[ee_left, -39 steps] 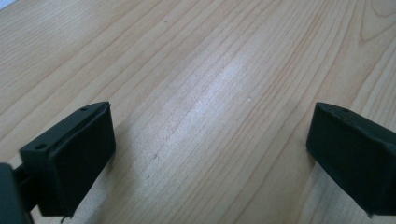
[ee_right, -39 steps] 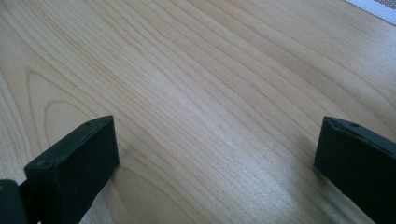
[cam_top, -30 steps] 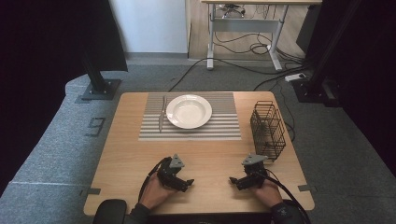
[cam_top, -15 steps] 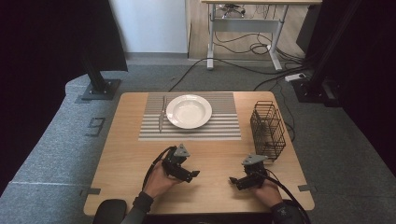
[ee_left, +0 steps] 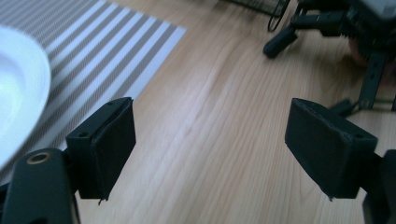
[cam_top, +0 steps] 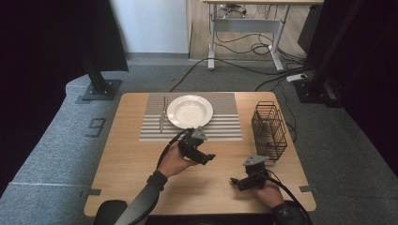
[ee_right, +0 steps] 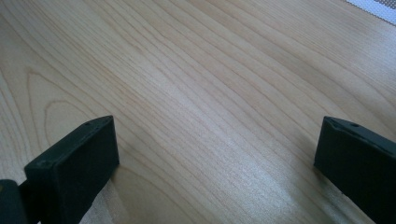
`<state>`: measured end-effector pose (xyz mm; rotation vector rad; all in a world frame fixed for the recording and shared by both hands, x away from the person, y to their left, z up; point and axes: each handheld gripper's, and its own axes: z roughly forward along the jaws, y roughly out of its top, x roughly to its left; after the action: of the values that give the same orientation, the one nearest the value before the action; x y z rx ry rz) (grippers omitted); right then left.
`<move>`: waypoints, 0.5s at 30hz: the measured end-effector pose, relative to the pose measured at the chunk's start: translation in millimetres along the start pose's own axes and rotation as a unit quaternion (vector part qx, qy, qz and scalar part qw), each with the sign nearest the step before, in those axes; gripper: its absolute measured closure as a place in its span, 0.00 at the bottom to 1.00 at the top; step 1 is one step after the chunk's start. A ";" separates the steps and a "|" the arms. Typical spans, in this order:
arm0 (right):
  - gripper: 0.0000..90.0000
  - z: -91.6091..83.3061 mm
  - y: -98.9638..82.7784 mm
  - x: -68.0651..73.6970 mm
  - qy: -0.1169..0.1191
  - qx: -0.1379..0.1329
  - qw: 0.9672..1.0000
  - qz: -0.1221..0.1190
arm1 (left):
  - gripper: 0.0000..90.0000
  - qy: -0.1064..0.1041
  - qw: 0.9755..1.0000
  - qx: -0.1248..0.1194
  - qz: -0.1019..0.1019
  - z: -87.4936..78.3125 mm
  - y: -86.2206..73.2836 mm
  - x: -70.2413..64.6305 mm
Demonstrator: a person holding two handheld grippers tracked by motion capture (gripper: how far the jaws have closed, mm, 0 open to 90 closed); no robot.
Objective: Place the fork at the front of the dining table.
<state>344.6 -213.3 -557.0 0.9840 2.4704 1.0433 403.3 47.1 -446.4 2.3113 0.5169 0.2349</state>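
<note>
A: From the high view, how far along is this?

B: Barely begun, I'd judge. The white plate [cam_top: 189, 111] sits on the striped placemat [cam_top: 220, 129], a piece of cutlery [cam_top: 162, 115] lies just beside it to the left, and the black wire basket [cam_top: 269, 129] at the table's right side looks empty. Nothing has been picked up — all the handling is left.

A: And the grippers?

B: The left gripper [cam_top: 205, 157] is held over the near edge of the placemat, just short of the plate. The right gripper [cam_top: 237, 183] rests low near the table's [cam_top: 126, 159] front edge, near the basket.

A: The left gripper view?

B: Its jaws stand wide with only bare wood between them; the plate [ee_left: 18, 88] is at the far left, and the right gripper [ee_left: 280, 44] shows farther off. The jaws have just been closing a little, on nothing.

A: The right gripper view?

B: Jaws apart, with bare table [ee_right: 196, 93] between them — nothing held.

A: What differs from a second ago?

B: The left hand has moved up from the front edge toward the plate; the right has kept its place.
</note>
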 end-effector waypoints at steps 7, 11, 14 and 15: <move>0.00 0.2 -0.1 0.3 -0.001 -0.001 1.000 0.001 | 0.24 -0.014 0.999 -0.005 0.029 21.8 45.8 -0.3; 0.00 0.3 -0.1 0.0 -0.002 -0.002 1.000 -0.001 | 0.27 -0.021 0.999 -0.006 0.041 34.4 68.6 1.4; 0.00 0.3 -0.2 0.0 -0.001 -0.002 1.000 -0.001 | 0.29 -0.025 0.999 -0.012 0.045 43.3 84.4 2.4; 0.00 0.3 -0.2 0.0 -0.001 -0.002 1.000 -0.001 | 0.30 -0.024 0.999 -0.014 0.046 46.1 89.7 2.8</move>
<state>344.7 -213.2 -557.3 0.9805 2.4662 1.0460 446.8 -38.5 -415.6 2.3097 0.3826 0.2290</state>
